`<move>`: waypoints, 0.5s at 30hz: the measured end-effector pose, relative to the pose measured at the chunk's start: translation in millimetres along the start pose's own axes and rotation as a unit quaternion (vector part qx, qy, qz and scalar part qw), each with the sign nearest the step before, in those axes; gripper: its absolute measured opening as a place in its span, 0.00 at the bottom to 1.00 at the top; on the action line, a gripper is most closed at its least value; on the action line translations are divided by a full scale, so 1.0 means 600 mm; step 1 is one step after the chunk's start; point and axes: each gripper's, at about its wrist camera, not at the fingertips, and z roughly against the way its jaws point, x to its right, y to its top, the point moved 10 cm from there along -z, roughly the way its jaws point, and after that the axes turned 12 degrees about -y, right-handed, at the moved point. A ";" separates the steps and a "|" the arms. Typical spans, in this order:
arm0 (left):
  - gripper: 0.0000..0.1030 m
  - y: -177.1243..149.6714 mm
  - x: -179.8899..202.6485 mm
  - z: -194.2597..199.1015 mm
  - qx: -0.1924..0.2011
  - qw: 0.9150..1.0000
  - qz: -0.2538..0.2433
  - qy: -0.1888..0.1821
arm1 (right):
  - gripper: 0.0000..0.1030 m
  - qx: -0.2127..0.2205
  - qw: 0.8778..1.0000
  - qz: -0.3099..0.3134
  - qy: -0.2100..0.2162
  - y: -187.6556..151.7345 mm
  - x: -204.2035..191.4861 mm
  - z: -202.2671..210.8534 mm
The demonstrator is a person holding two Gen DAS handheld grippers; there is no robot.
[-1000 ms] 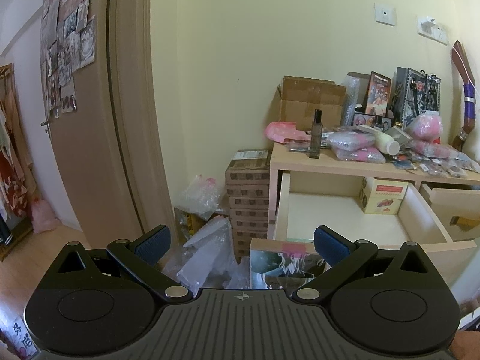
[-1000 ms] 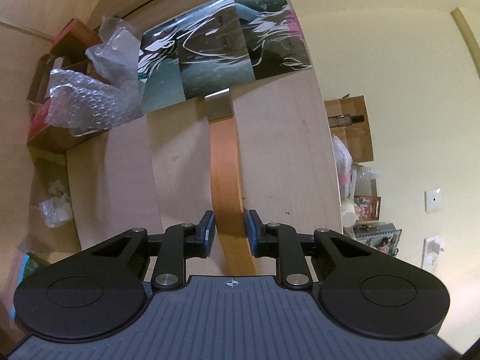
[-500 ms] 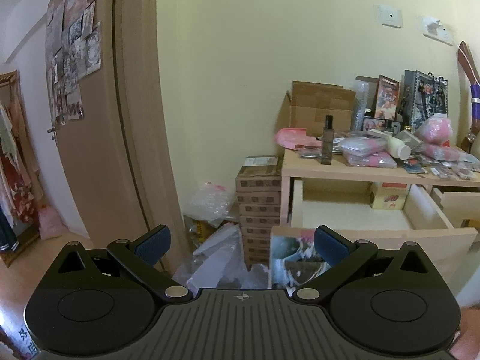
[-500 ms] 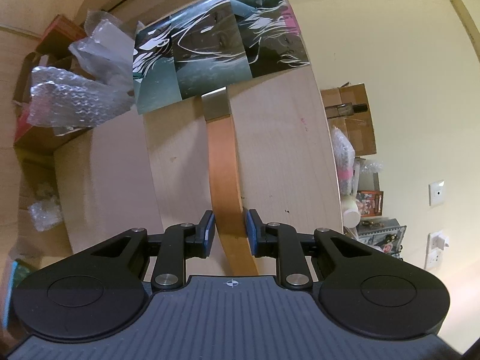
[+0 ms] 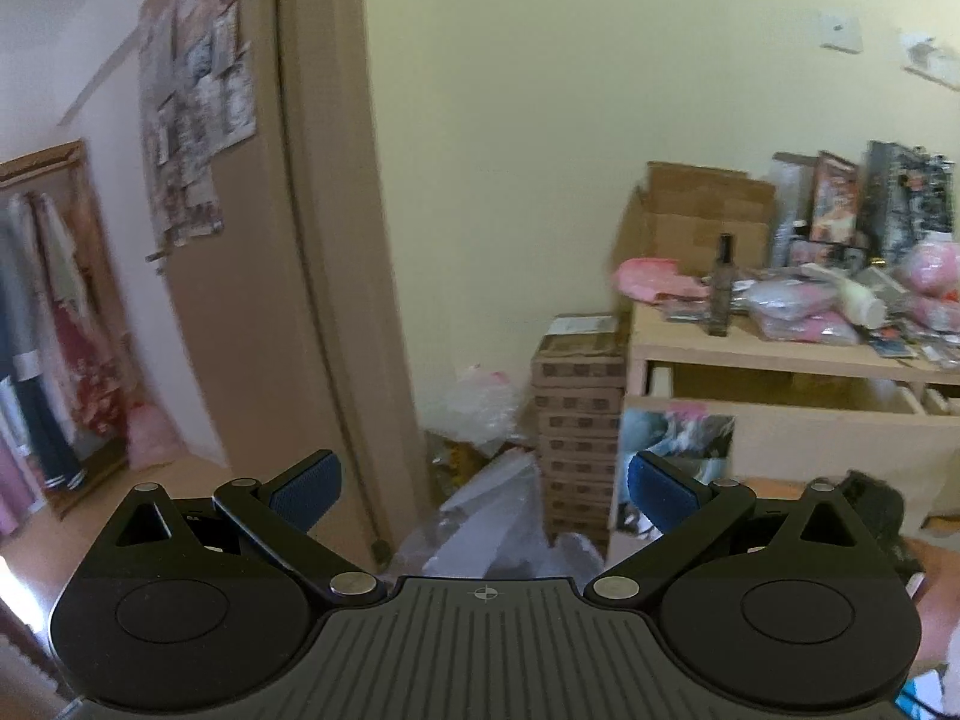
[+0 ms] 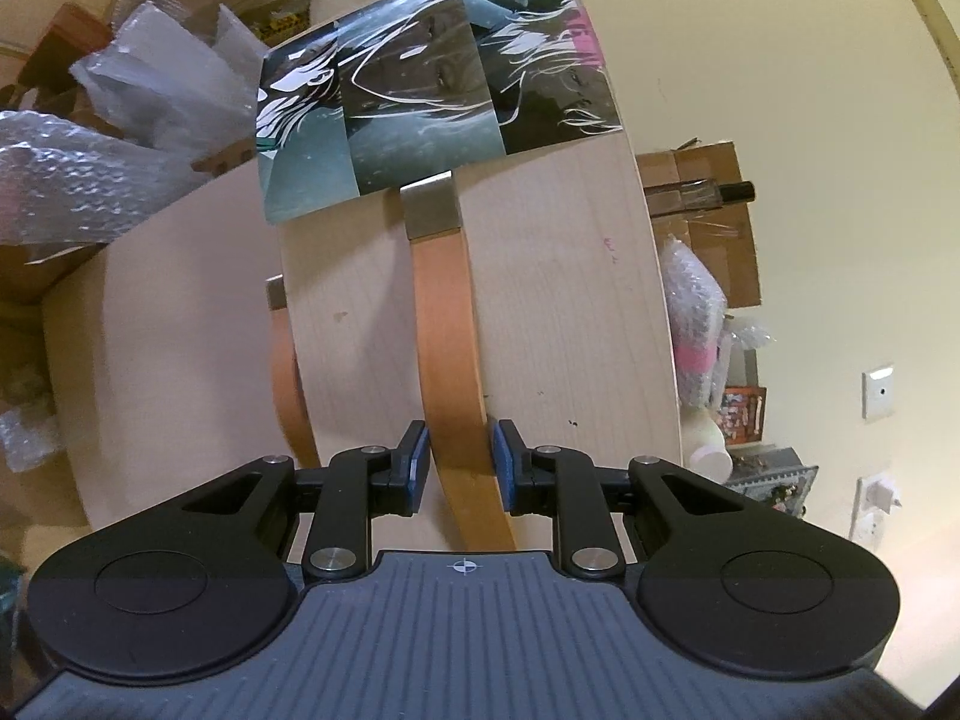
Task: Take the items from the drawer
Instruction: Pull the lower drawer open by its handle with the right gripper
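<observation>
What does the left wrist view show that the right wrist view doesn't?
Only left: the open left claw holding nothing, the door, and the stacked boxes. Only right: the right claw straddling the orange handle, pads slightly apart from it. Both: the drawer front with its picture and the bottle.

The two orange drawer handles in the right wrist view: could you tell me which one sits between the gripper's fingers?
The handle on the upper drawer front, the one bearing the illustrated poster, runs between the right gripper fingers. The other handle lies left, partly hidden behind that drawer front.
</observation>
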 end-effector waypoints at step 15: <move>1.00 0.005 0.021 -0.018 -0.009 0.997 0.025 0.076 | 0.22 0.017 1.000 -0.001 -0.001 0.007 0.011 -0.143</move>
